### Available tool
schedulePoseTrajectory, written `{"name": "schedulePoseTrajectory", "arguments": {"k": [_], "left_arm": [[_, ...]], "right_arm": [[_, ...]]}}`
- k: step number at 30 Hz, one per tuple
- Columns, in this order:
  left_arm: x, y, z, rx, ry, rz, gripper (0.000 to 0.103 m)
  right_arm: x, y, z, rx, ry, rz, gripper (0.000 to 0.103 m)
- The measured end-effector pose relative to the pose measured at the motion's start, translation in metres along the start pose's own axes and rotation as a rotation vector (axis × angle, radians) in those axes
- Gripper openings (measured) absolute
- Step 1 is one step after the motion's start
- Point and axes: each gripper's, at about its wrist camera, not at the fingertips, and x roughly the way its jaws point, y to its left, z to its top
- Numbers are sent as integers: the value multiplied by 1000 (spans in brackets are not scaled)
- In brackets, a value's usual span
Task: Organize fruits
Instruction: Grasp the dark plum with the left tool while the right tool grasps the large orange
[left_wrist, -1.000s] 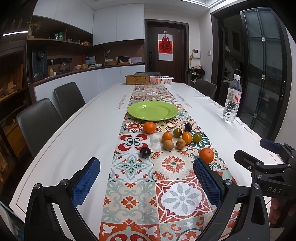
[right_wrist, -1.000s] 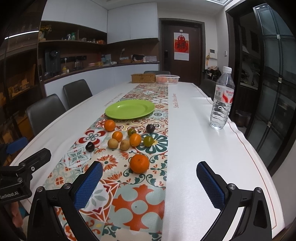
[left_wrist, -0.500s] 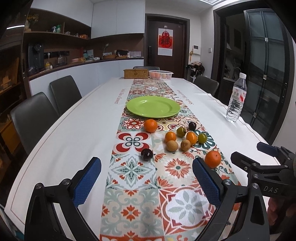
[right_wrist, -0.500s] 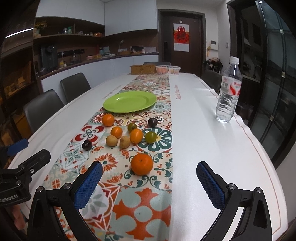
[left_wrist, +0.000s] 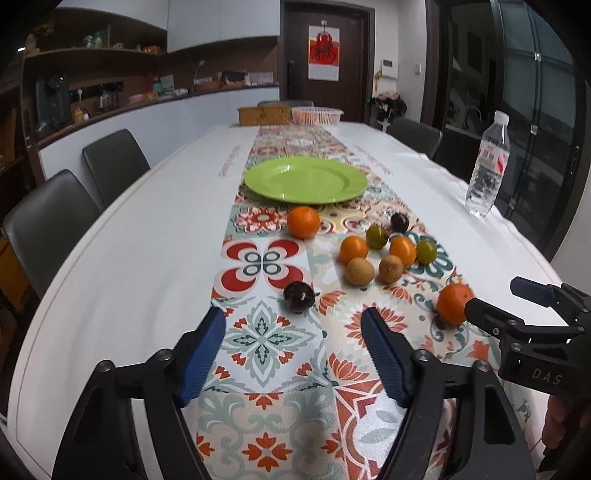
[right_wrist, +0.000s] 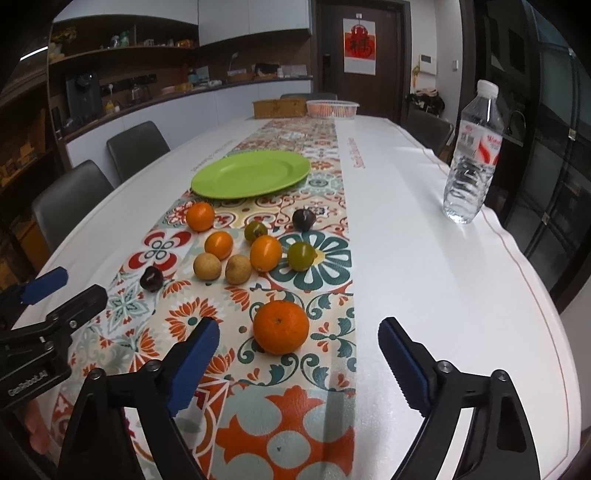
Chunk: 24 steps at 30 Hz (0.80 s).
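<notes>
Meanwhile, we lower both grippers toward the worktop's near edge, jaws closing on nothing yet: left gripper (left_wrist: 293, 349) lines up on the dark plum (left_wrist: 299, 296), right gripper (right_wrist: 298, 360) on the orange (right_wrist: 280, 326); we should straddle each squarely.

On my right gripper's body (left_wrist: 543, 373), seen from my left camera, I read the white letters "DAS". On my left gripper's body (right_wrist: 27, 384), seen from my right camera, stands a white word that begins with "Gen" and ends with "AI"; the middle I cannot read surely. The red poster (right_wrist: 359, 46) on the door, the water bottle's label (right_wrist: 480, 144) and the red line on the tablecloth (right_wrist: 351, 153) carry writing too small to read.
</notes>
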Motion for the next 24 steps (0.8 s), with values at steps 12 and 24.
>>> {"name": "schedulePoseTrajectory", "arguments": {"k": [12,24], "left_arm": [[49,1,8,48,126,-14,56],[78,-1,18,30,190,-34,36]], "right_arm": [[35,5,-4,0,128,19,58],[44,6,6,0,141,52,44]]}}
